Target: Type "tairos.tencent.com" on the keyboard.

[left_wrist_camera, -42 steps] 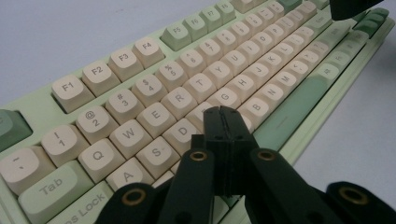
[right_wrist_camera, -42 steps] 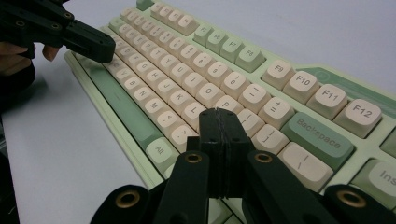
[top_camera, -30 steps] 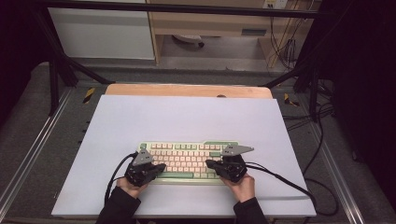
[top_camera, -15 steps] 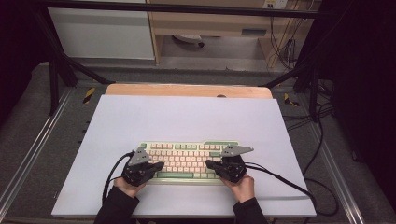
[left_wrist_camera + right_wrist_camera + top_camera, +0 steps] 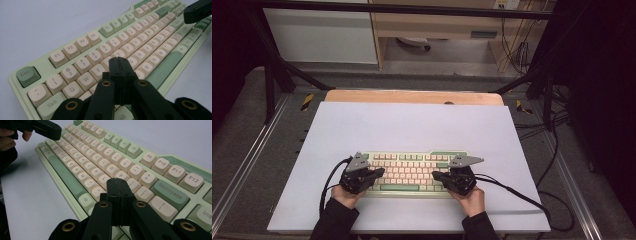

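A pale green keyboard with cream keys lies near the front of the white tabletop. My left gripper hovers over its left half, jaws pressed together with nothing between them. In the left gripper view its tips sit just above the keys near R, T and F. My right gripper is over the right half, also shut and empty. In the right gripper view its tips hang over the keys below P. Whether either tip touches a key I cannot tell. Each gripper view catches the other gripper far off: the right one and the left one.
The white table sheet stretches bare behind the keyboard to a wooden edge. Black cables trail from both grippers across the front. Metal frame rails and floor cables flank the table.
My left gripper has crept slightly toward the far left over the keyboard. The right gripper has held still. Both stay shut.
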`<action>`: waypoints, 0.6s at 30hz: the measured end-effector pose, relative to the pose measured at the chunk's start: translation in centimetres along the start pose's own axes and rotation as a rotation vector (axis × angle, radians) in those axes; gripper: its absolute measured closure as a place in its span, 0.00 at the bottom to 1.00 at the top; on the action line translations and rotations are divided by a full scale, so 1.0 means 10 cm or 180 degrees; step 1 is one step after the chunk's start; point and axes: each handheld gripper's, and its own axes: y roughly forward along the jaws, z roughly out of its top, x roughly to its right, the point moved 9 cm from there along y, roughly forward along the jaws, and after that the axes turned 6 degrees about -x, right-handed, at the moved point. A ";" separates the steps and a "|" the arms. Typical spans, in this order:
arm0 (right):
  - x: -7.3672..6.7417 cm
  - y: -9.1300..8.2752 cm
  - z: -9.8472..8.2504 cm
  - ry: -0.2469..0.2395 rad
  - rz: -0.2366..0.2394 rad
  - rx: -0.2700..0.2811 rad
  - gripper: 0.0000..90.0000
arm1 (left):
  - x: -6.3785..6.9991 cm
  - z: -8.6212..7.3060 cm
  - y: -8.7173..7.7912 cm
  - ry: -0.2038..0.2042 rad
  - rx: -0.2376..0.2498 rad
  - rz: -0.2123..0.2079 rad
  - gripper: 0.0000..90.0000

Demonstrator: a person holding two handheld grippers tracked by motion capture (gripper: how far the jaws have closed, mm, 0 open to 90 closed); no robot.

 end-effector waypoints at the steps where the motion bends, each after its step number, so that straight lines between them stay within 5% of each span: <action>1: 0.00 0.00 0.00 -0.0009 0.0002 0.0001 1.00 | -0.01 0.01 0.01 -0.0008 -0.0004 0.0004 1.00; 18: 0.00 0.00 0.00 -0.0017 0.0002 0.0005 1.00 | -0.15 0.02 0.20 -0.0083 -0.0123 0.0143 1.00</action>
